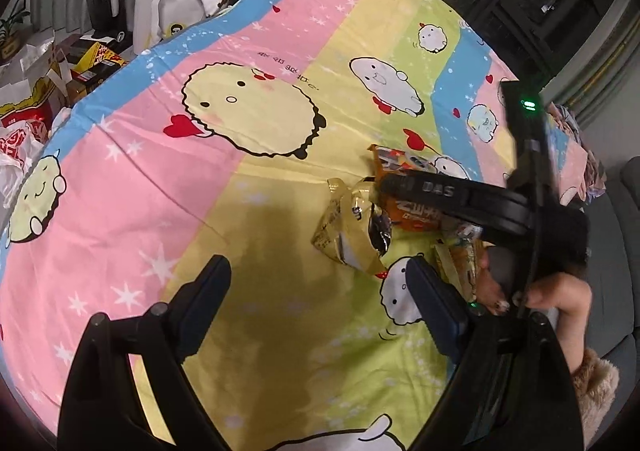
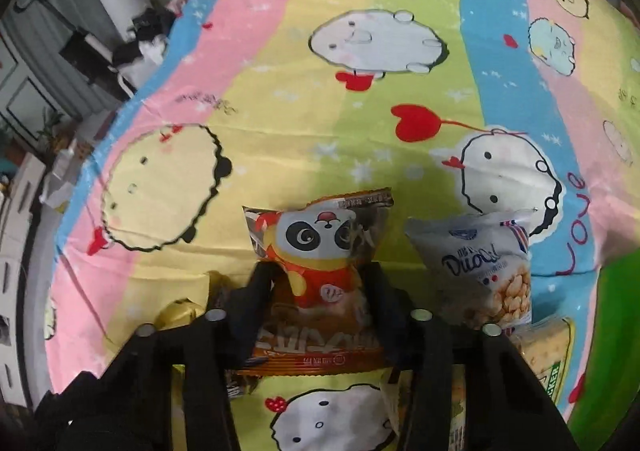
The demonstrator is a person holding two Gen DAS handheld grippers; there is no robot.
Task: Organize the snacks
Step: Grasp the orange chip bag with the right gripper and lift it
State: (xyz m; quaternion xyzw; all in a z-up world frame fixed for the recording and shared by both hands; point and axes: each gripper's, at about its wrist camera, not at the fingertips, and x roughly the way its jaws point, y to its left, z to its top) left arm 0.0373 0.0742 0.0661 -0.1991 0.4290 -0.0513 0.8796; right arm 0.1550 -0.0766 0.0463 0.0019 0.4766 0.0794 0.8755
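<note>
Surface: a bed under a cartoon-print sheet (image 2: 340, 123) in pink, yellow, green and blue stripes; the snacks lie together on the yellow-green stripes, well in from the edges that show.
Right gripper (image 2: 320, 283): jaws clenched on the orange panda snack bag (image 2: 320, 247), one on each side of its lower half; the bag bulges upward between them.
Left gripper (image 1: 320, 283): jaws released and spread wide, nothing between them, hanging over bare sheet just beside the pile.
Other snacks: a white peanut bag (image 2: 476, 271) just right of the panda bag, a cracker pack (image 2: 548, 351) below that, and a crumpled gold packet (image 1: 352, 227) on the panda bag's left, touching or nearly touching it.
Person: a hand (image 1: 552, 291) with a fuzzy sleeve holds the right gripper's handle.
Step in hand: by my reading, the grasp on the panda bag is just made and it is not yet lifted off the sheet.
Next move calls for: a straight lift that keeps the puffy bag from slipping out, clear of the peanut bag and gold packet, then carrying it to wherever like snacks are being grouped; that spot I cannot tell.
Risk: the slick film may slide.
</note>
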